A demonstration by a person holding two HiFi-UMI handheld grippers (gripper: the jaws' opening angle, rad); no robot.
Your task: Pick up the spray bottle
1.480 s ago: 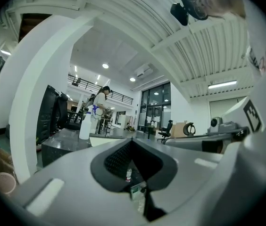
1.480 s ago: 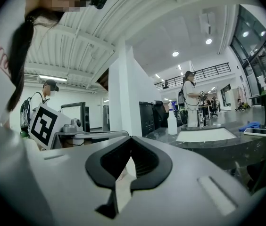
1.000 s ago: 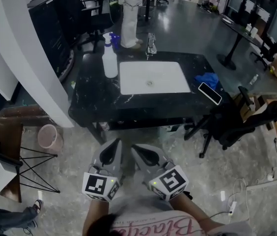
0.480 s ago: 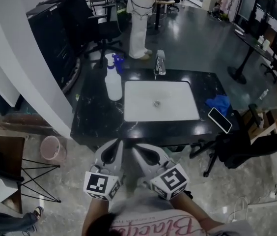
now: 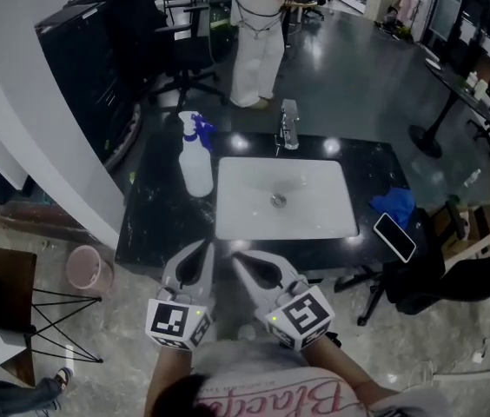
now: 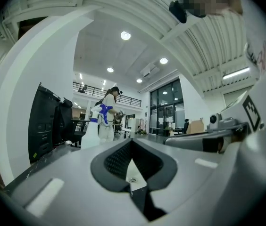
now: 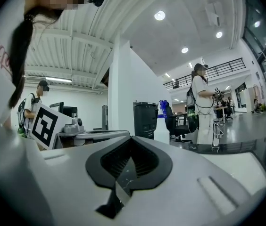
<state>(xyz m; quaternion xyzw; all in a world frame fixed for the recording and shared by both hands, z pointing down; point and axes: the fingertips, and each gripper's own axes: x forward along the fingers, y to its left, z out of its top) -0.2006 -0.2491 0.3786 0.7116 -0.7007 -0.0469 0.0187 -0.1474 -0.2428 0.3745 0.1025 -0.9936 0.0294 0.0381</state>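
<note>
Left gripper (image 5: 200, 257) and right gripper (image 5: 243, 264) sit side by side at lower centre of the head view, tips converging slightly toward the top of the frame, both held level. Jaws of each gripper are closed together, nothing between them. Left marker cube (image 5: 178, 322) and right marker cube (image 5: 301, 318) face upward. Left forearm (image 5: 167, 377) and right forearm (image 5: 347, 379) enter from the bottom edge

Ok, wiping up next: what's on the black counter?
A spray bottle left of the sink, faucet behind it, blue cloth and phone at right. Anything under the cloth is hidden.
</note>
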